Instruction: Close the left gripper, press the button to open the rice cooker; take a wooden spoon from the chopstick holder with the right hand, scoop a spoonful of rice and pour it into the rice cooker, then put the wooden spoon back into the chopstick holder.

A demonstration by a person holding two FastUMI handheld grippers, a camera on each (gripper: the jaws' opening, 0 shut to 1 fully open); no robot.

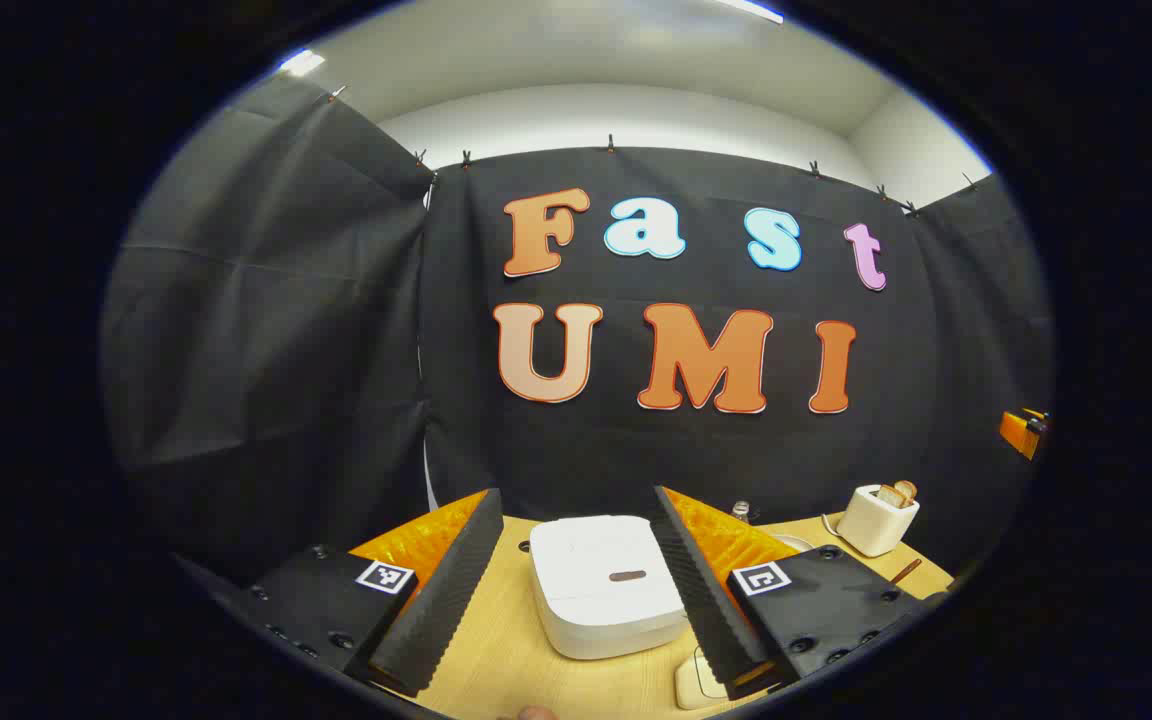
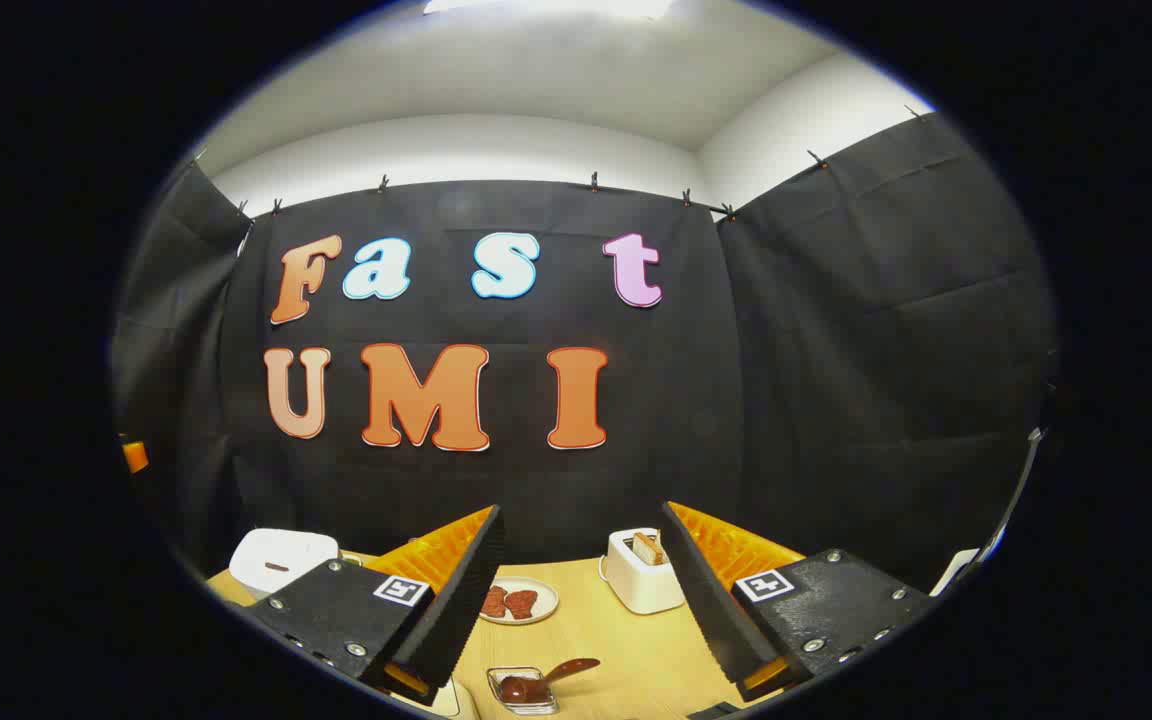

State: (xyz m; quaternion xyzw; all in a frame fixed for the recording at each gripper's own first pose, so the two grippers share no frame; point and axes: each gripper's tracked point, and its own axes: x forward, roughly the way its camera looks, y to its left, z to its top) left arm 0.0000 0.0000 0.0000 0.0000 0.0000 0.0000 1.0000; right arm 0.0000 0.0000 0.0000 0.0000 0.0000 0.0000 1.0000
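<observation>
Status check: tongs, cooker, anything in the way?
Both tongs open, empty. Rice cooker lid shut, ahead of left tongs. Path to it unobstructed.

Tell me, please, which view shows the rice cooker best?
The left gripper view: the rice cooker sits centred between that hand-held gripper's fingers, lid shut, top and front visible. The right gripper view catches only part of it at the left edge, behind a finger.

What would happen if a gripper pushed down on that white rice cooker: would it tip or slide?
The rice cooker looks low, wide and flat-bottomed, so it probably won't tip. Its smooth shell on the smooth wooden table might slide under a sideways shove. A press straight down on its lid should likely leave it steady.
</observation>
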